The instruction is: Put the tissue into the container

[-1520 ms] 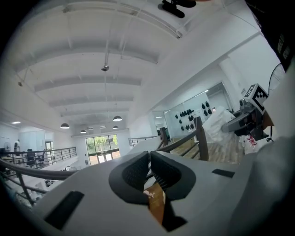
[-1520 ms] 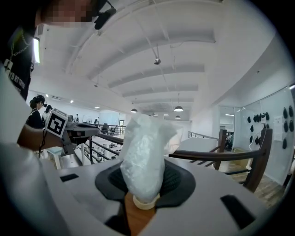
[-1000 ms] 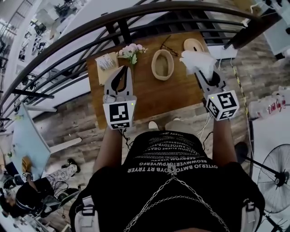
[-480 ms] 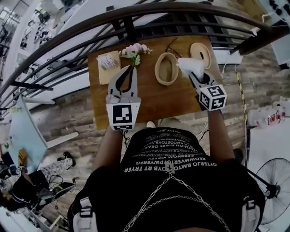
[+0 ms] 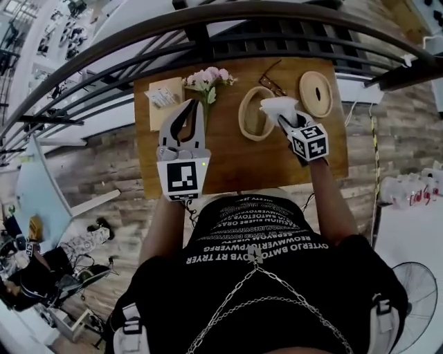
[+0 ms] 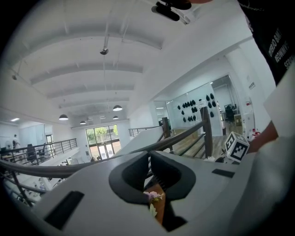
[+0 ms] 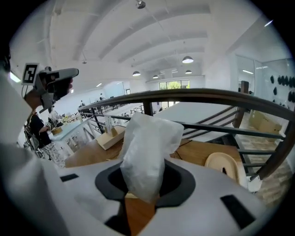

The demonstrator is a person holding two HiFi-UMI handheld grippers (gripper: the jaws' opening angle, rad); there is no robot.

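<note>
— What is on the table (image 5: 228, 162), from the left?

— A box (image 5: 165, 98) of tissues at the far left corner. Just right of it the left gripper (image 5: 192, 104) hovers over the wood with its tips drawn together and nothing between them; through the slit in its own view only the flowers (image 5: 208, 78) and a strip of table show.

— And past the flowers?

— The container (image 5: 243, 119), an oval wooden bowl, open on top, near the middle of the far edge. A pair of glasses (image 5: 271, 77) lies just behind it.

— Where is the tissue?

— The tissue (image 5: 277, 106) is a white, crumpled wad, clamped in the right gripper (image 5: 284, 122). Its own view shows the pads pinching the lower end while the rest stands up out of the jaws. From above, the wad overlaps the container's right rim; how high it hangs over the rim I cannot tell.

— Anything further right?

— A round lid (image 5: 315, 93) with a slot, flat on the table, apart from the container. A dark railing (image 5: 208, 21) curves behind the table.
</note>
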